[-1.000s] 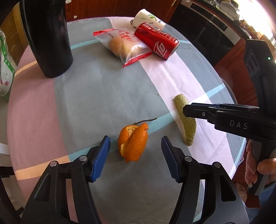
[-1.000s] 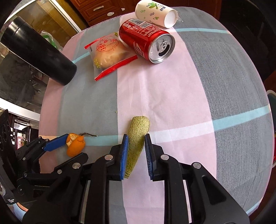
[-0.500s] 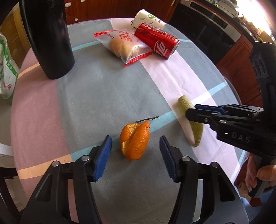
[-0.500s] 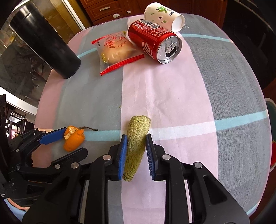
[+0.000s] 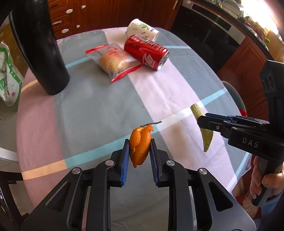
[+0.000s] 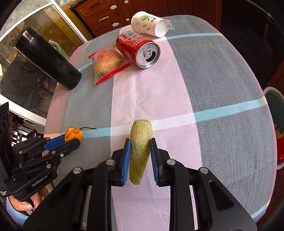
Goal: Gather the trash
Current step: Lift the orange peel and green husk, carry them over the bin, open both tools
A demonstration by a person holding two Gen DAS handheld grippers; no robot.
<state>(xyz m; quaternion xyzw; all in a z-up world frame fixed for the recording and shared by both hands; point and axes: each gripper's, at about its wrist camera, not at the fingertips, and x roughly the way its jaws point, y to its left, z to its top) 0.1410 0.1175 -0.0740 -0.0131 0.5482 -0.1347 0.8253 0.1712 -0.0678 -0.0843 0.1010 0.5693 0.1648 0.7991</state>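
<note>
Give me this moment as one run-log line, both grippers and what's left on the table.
left gripper: just closed on orange peel | right gripper: shut on melon rind | left on table: can, paper cup, snack packet

We see a round table under a checked cloth [image 6: 221, 74] of grey, pink and pale blue. A tall black flask [image 5: 40, 51] stands upright near its far left edge. Beyond sit dark wooden drawers [image 6: 104, 16], a glass-fronted cabinet [image 6: 44, 21] and a dark oven front [image 5: 209, 33].
</note>
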